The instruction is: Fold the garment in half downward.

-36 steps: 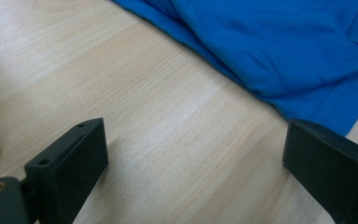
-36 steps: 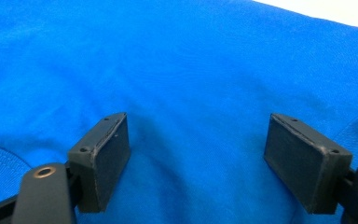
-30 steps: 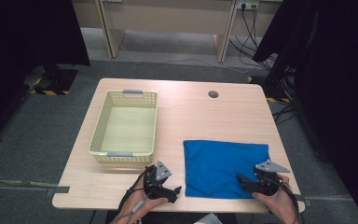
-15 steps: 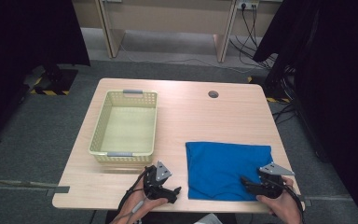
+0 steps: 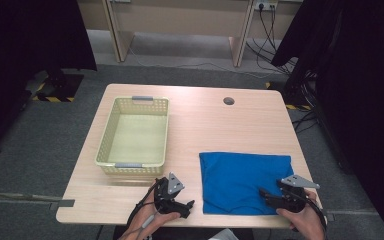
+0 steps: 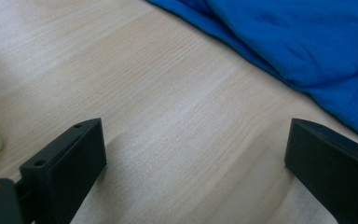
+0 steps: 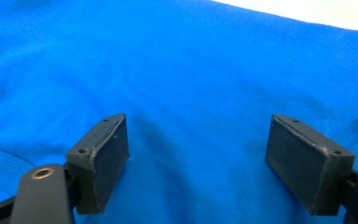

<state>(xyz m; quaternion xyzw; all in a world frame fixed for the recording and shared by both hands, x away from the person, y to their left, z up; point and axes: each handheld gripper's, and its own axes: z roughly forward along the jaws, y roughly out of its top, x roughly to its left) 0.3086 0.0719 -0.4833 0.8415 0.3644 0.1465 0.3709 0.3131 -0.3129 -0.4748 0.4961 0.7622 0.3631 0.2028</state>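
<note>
Nearest, right claw point(image 5: 266, 193): spread wide, nothing pinched; it hovers low over the near right part of the cloth, its dark pads point(image 7: 105, 158) standing either side of flat fabric, probably lining up a first pinch.
Left claw point(image 5: 189, 205): spread too and holding nothing, resting near the desk's front edge just left of the cloth's near left corner, likely waiting to take that corner.
Folded bright blue fabric cloth point(image 5: 245, 180): lying flat on the near right part of the desk, with soft folds along its left border.
Pale woodgrain desk point(image 5: 205, 125): bare between cloth and basket.
Farther left, pale yellow perforated plastic basket point(image 5: 135, 162): empty, open side up, apart from the cloth; seemingly where it belongs.
</note>
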